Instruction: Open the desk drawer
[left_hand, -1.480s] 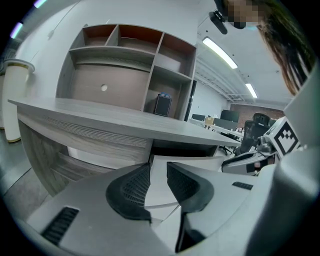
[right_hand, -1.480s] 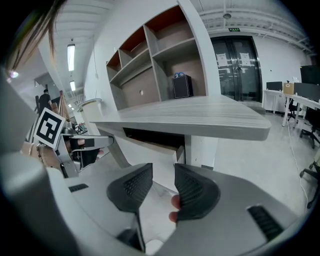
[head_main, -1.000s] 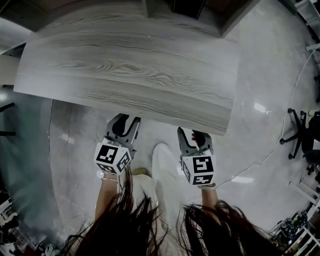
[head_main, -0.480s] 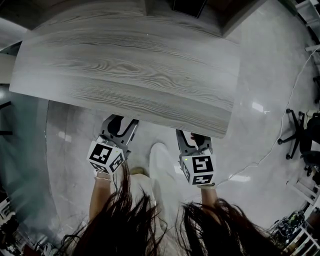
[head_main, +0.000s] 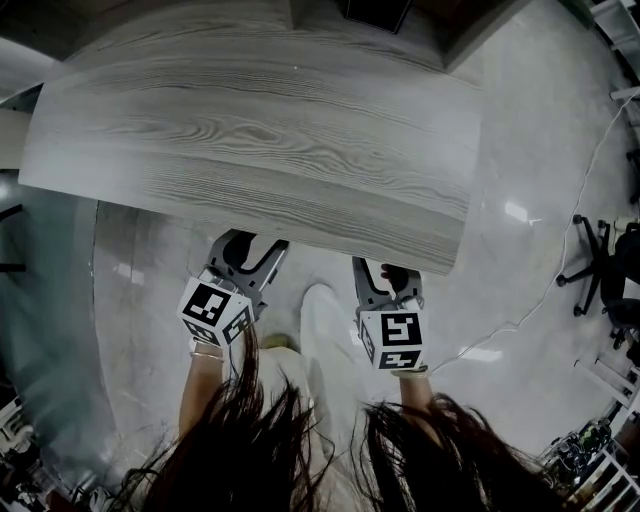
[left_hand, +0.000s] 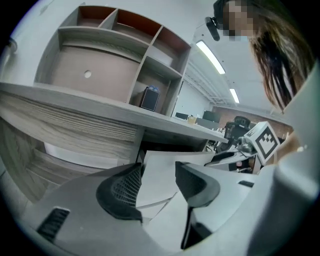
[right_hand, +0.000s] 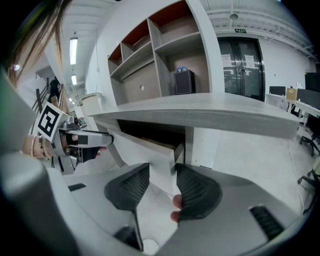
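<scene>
Under the front edge of the desk (head_main: 280, 130), head view: the left gripper (head_main: 246, 262) and the right gripper (head_main: 386, 282) sit side by side, tips tucked below the top. What lies beneath is hidden from here.

Left gripper view: the jaws have just been opening and are now spread wide. The pale front of the drawer (left_hand: 161, 167) stands in the gap, pads off it.

Right gripper view: the jaws have likewise just eased apart. The drawer's corner is between them, untouched, with a dark cavity behind it.

Judgement: the drawer looks pulled out and both grips released, so the task is likely near done.
</scene>
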